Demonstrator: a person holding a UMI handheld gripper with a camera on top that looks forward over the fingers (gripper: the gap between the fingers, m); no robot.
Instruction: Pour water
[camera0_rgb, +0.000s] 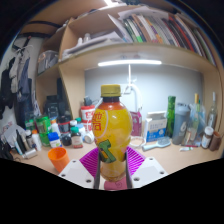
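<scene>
We have the bottle (113, 135) clenched in the tongs (115, 160): it stands upright between the two fingers, its yellow-orange liquid filling it almost to the neck, the yellow cap on top and a red label on its left side. The purple pads (135, 158) press against its lower body from either side, so we judge it firmly held. Whether its base touches the surface (185, 160) or hangs just above it, we cannot tell, since the fingers hide the bottom.

To the near left of the bottle sits a small orange cup (58, 158), open mouth up, on the wooden surface. It looks like the likely receiver.

So we judge the step in hand to be the carry: the grasp is made, the pour not yet begun. The cap appears to be on, which would have to be dealt with before any liquid can leave. The next move calls for shifting the bottle left over the cup, then tilting it slowly so the neck comes over the rim.

Farther left stands a cluster of small bottles and jars (45, 132); above, a shelf of books (150, 30) under a strip light (130, 63).
</scene>
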